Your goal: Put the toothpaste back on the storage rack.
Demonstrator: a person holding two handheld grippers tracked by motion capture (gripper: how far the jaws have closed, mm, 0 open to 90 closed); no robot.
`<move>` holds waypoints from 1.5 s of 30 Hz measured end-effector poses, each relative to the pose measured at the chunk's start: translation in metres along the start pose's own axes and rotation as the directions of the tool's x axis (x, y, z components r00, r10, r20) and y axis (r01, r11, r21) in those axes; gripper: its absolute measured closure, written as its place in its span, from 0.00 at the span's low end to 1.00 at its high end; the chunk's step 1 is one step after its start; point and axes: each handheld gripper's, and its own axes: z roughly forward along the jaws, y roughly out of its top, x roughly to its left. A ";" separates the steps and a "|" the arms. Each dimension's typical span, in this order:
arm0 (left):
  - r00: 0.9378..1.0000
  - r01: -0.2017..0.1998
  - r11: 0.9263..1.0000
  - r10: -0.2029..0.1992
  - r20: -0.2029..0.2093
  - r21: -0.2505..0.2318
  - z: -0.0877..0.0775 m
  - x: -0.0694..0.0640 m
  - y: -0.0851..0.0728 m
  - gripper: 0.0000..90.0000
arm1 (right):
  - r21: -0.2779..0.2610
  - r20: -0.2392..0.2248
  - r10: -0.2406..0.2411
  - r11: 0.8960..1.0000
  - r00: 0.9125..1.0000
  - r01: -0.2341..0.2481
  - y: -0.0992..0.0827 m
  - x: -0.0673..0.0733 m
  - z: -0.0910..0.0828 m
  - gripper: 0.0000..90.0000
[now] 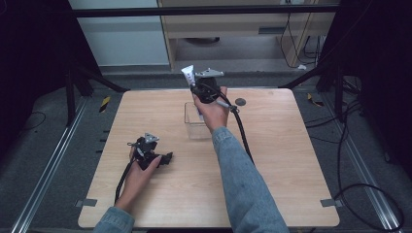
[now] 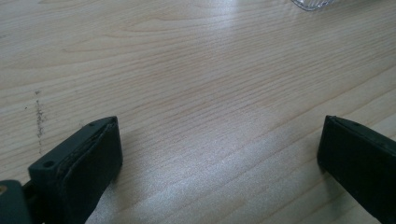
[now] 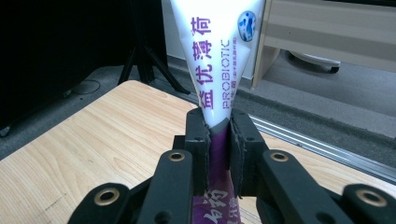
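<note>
My left gripper [image 1: 154,156] rests low on the table [image 1: 145,116], near the front left, jaws wide apart with nothing between them. In the left gripper view I see bare wood between the two pads [image 2: 93,158], plus a sliver of the clear container [image 2: 317,3] at the top edge. It's parked there to stay out of the way, I'd say, free if needed.

Middle: clear container [image 1: 197,121] sits upright on the table, open top, just beside and below my right hand [image 1: 214,109]. Looks empty, can't be sure.

My right gripper [image 1: 197,82] is raised above the container's far side, jaws clamped on a toothpaste tube [image 3: 217,60]. Tube stands upright, white crimped end up [image 1: 188,74], purple end down past the pads [image 3: 239,149]. I'm gripping it mid-body so it hangs straight, probably for lowering end-first into the container. Small dark disc [image 1: 240,102] lies on the table to the right, apart from everything.
</note>
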 end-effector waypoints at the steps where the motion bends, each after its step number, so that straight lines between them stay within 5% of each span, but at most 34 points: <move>1: 1.000 0.001 1.000 -0.001 0.000 0.000 0.000 0.000 0.000 0.00 | -0.002 0.000 -0.004 1.000 1.000 0.004 0.000 0.001 0.000 0.88; 45: 1.000 -0.001 1.000 0.001 0.001 0.000 0.000 0.000 0.000 0.00 | 0.023 -0.015 -0.019 1.000 1.000 0.020 -0.016 0.005 0.003 0.88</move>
